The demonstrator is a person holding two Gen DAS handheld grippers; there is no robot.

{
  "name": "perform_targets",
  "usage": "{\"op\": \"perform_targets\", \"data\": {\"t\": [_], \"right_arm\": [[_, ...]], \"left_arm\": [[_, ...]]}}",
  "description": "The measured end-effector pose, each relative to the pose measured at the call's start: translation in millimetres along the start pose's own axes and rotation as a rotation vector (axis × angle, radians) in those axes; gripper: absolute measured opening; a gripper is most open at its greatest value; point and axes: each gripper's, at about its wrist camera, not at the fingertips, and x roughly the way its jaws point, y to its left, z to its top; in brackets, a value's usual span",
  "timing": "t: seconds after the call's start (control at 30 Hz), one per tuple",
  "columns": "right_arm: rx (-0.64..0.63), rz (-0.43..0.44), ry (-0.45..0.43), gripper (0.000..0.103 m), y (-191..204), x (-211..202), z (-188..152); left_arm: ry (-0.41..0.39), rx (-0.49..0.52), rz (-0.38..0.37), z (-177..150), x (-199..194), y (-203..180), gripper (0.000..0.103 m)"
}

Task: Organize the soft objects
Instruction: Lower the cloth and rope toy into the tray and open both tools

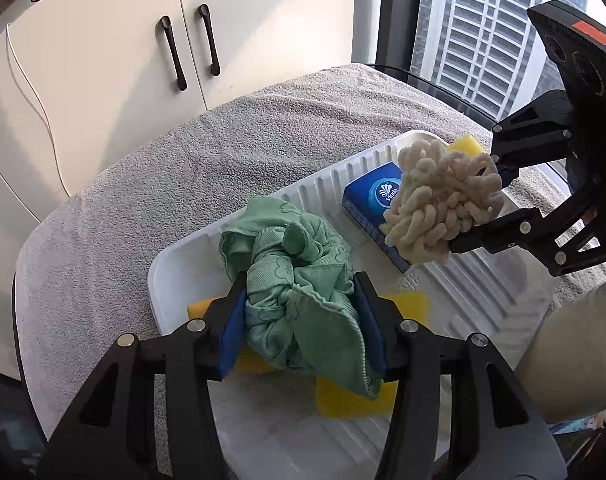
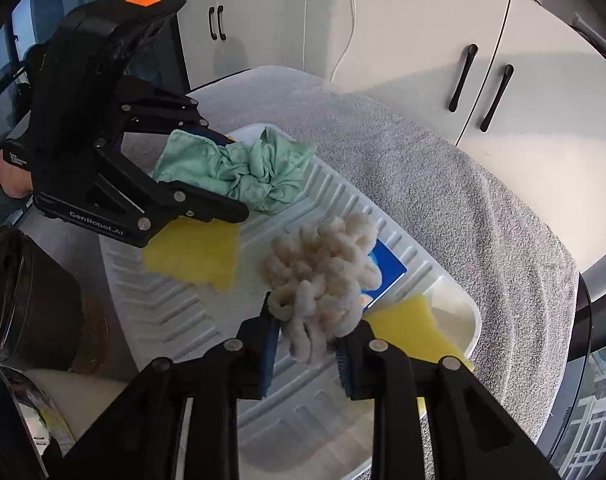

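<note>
My left gripper [image 1: 303, 320] is shut on a crumpled green cloth [image 1: 295, 272] and holds it just above the white ribbed tray [image 1: 463, 300]; it also shows in the right wrist view [image 2: 231, 180] with the cloth [image 2: 243, 168]. My right gripper [image 2: 307, 352] is shut on a cream chenille mitt [image 2: 323, 272] over the tray [image 2: 163, 292]; in the left wrist view the gripper [image 1: 491, 204] holds the mitt [image 1: 443, 204]. In the tray lie yellow sponges [image 1: 355, 400] [image 2: 195, 256] [image 2: 407, 324] and a blue tissue pack [image 1: 371, 200] [image 2: 389, 270].
The tray sits on a grey towel [image 1: 183, 152] covering a round table. White cabinets [image 1: 103, 40] stand behind. A window [image 1: 483, 20] is at the right. Dark round objects [image 2: 23, 300] sit at the left edge of the right wrist view.
</note>
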Motion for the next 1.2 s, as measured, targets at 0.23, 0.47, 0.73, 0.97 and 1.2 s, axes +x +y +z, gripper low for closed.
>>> {"op": "perform_targets", "data": {"t": [0.23, 0.47, 0.73, 0.97, 1.2], "right_arm": [[-0.008, -0.019, 0.004, 0.035, 2, -2, -5], [0.033, -0.012, -0.027, 0.051, -3, -13, -10], [0.111, -0.007, -0.094, 0.065, -18, -36, -24], [0.174, -0.026, -0.107, 0.067, -26, -47, -44], [0.208, -0.044, -0.128, 0.067, -25, -60, -57]], "left_arm": [[0.003, 0.013, 0.000, 1, 1, -2, 0.067], [-0.024, -0.017, 0.014, -3, -7, 9, 0.078], [-0.118, -0.140, 0.002, -7, -34, 37, 0.103], [-0.148, -0.219, 0.047, -19, -51, 51, 0.103], [-0.147, -0.261, 0.079, -38, -63, 54, 0.103]]}}
